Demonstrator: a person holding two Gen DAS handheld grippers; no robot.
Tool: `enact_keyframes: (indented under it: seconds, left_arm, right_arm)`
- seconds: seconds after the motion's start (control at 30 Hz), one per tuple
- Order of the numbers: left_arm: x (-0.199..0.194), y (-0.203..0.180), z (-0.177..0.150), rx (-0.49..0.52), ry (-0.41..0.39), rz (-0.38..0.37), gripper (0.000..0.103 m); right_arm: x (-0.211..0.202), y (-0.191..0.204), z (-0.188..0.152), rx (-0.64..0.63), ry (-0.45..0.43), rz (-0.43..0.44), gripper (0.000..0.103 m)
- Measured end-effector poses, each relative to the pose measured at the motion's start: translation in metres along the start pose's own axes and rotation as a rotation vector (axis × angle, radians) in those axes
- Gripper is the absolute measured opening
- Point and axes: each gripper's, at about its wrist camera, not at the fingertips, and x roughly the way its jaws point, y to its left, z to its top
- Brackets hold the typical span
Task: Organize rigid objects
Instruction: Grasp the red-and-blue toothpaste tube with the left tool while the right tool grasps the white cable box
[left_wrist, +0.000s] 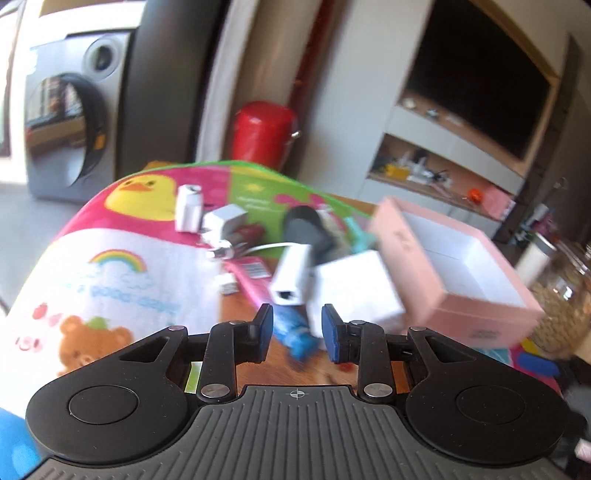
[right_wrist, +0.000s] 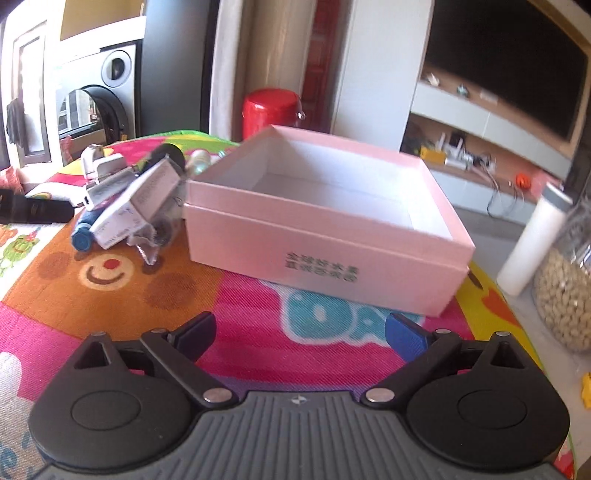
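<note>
An open, empty pink box (right_wrist: 325, 229) stands on a colourful cartoon mat (right_wrist: 258, 339); it also shows in the left wrist view (left_wrist: 454, 266). Left of it lies a pile of small items: a white adapter (left_wrist: 291, 275), a white carton (left_wrist: 351, 291), a blue tube (left_wrist: 295, 332), white chargers (left_wrist: 190, 206) and a dark round item (left_wrist: 306, 229). My left gripper (left_wrist: 297, 326) is partly open and empty, just above the blue tube. My right gripper (right_wrist: 299, 332) is wide open and empty, in front of the box. The pile shows in the right view (right_wrist: 125, 199).
A glass jar of beans (right_wrist: 565, 291) and a white cylinder (right_wrist: 532, 243) stand right of the box. A red canister (right_wrist: 271, 110) stands behind the table. A black flat object (right_wrist: 33, 212) lies at the mat's left. A washing machine (left_wrist: 70, 122) and shelves (left_wrist: 443, 173) are beyond.
</note>
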Motion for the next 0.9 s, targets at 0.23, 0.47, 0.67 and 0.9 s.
enact_keyframes:
  seconds: [0.23,0.47,0.67,0.9]
  left_arm:
    - [0.052,0.005,0.019,-0.011,0.121,0.01,0.038]
    - [0.052,-0.007,0.004,0.112,0.074,0.047,0.036]
    - [-0.008,0.02,-0.032,0.121,0.08,-0.005,0.031]
    - [-0.039,0.051,-0.058,0.039,-0.004,-0.046,0.032]
  right_arm:
    - [-0.008,0.006,-0.004,-0.007,-0.045,-0.022,0.099]
    - [0.002,0.003,-0.002,0.01,0.023,-0.025,0.098]
    - [-0.009,0.001,-0.005,0.017,-0.043,-0.023,0.096]
    - [-0.036,0.065,0.017,-0.245,-0.241,0.085,0.095]
